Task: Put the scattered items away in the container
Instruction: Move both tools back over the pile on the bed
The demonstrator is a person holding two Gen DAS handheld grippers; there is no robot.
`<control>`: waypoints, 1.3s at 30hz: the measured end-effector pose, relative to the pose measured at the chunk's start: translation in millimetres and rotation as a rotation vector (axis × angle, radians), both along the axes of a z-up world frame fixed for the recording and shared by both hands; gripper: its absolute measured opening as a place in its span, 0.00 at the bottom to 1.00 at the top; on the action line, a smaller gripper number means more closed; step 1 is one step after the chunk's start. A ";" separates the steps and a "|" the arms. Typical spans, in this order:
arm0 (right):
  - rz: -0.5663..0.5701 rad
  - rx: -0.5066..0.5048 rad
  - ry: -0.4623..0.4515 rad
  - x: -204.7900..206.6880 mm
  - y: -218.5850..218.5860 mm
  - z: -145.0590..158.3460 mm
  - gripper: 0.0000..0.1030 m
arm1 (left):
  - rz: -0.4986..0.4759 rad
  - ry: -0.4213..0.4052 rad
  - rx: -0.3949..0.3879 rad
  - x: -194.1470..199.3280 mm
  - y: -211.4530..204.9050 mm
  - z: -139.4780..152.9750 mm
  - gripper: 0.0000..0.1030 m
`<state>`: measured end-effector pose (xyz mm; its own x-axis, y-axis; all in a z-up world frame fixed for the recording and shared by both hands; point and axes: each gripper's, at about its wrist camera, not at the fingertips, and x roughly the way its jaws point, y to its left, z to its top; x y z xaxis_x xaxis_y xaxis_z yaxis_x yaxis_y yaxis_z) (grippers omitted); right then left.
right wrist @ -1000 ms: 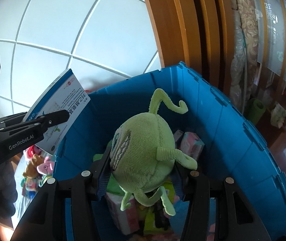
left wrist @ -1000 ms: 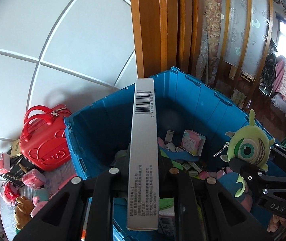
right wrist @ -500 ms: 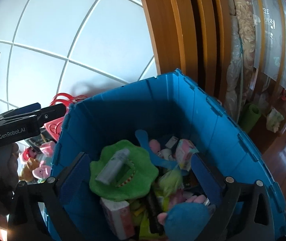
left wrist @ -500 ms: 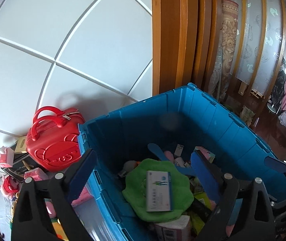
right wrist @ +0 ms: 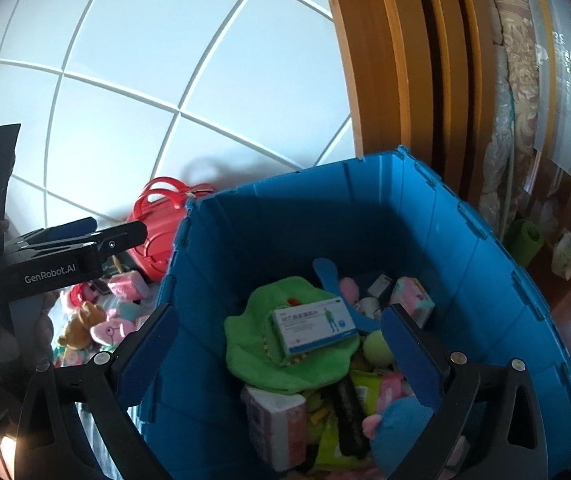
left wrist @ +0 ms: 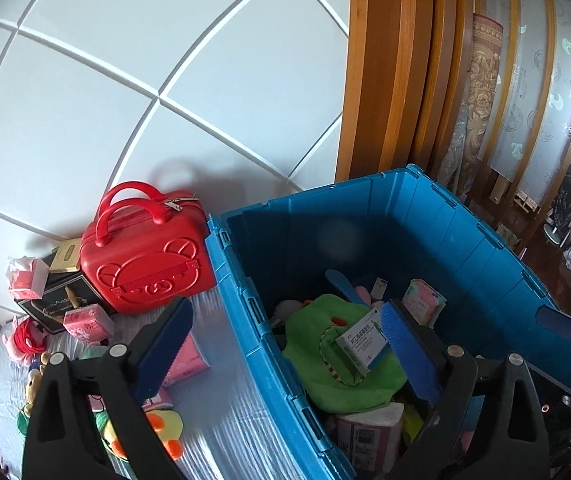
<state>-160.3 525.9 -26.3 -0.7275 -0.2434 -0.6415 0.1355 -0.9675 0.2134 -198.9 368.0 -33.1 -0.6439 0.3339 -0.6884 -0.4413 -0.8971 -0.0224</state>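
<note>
Both loads are dropped: the left gripper (left wrist: 285, 344) and right gripper (right wrist: 281, 350) have just spread their fingers, empty. The white box (right wrist: 313, 330) now lies on green plush (right wrist: 253, 344) inside the blue container (right wrist: 465, 248). The left gripper reads "GenRobot.AI".

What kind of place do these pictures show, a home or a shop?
Most likely a home. Wooden sliding doors with frosted patterned glass stand behind the blue plastic storage bin, and a small red bear-embossed case sits beside it among scattered plush toys.
</note>
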 end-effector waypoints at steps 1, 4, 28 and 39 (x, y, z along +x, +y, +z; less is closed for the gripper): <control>0.007 0.000 0.002 1.5 -3.7 1.2 0.99 | 0.008 -0.001 0.002 2.0 -6.1 -0.8 0.93; 0.030 0.010 0.010 7.0 -16.7 4.4 0.99 | 0.031 -0.007 0.011 8.3 -24.1 -3.6 0.93; 0.232 0.062 0.001 50.6 -167.0 -1.9 0.99 | 0.251 -0.106 0.060 49.1 -222.0 -56.0 0.93; 0.313 0.092 -0.037 70.8 -263.7 -30.5 0.99 | 0.364 -0.173 0.025 65.5 -345.9 -100.3 0.93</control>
